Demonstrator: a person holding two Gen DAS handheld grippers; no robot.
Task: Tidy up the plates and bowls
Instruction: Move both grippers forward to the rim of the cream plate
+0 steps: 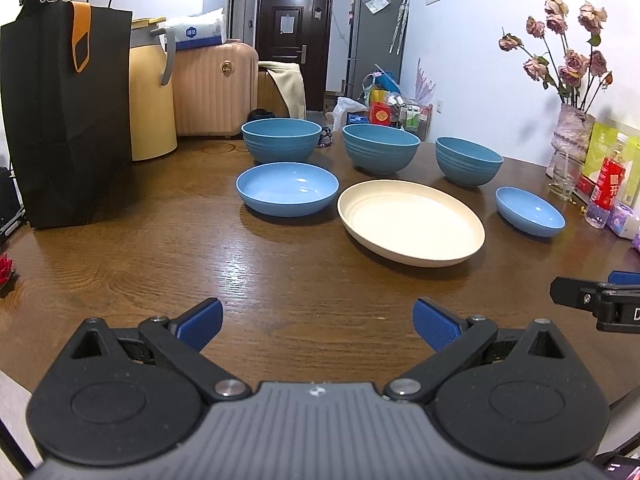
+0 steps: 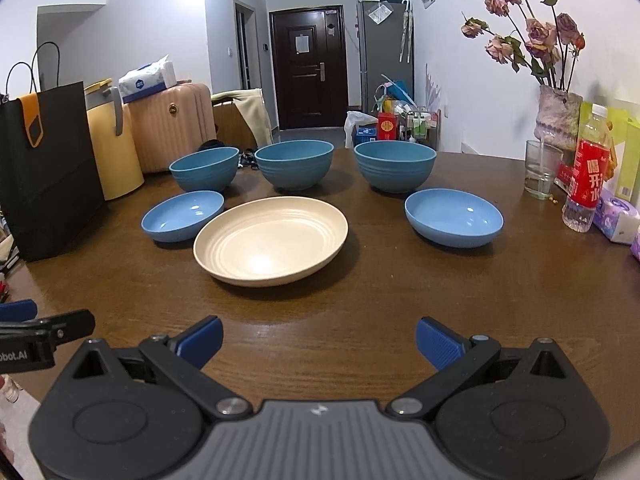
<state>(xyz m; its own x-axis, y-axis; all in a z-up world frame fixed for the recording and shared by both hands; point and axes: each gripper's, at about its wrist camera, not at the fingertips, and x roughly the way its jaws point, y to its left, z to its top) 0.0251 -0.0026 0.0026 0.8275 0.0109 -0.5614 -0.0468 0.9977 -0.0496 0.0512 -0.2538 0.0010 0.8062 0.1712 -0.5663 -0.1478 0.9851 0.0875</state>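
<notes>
Nothing was stacked yet: on the brown wooden table [image 2: 360, 300], from left to right, lay a shallow light-blue plastic plate [image 2: 182, 216], the wide cream ridged plate [image 2: 271, 239] and a second shallow light-blue plate [image 2: 454, 217], with three deep teal ribbed bowls [image 2: 294, 164] in a row behind them, all apart. I judged the whole sorting was left. My left gripper [image 1: 318, 322] was spread wide, holding nothing; my right gripper [image 2: 319, 342] likewise gaped empty above bare wood, near the cream plate.

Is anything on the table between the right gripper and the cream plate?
Nothing visible. Bare wooden table lies between the open right gripper and the cream plate. The shallow blue dishes sit off to either side, apart from the plate.
</notes>
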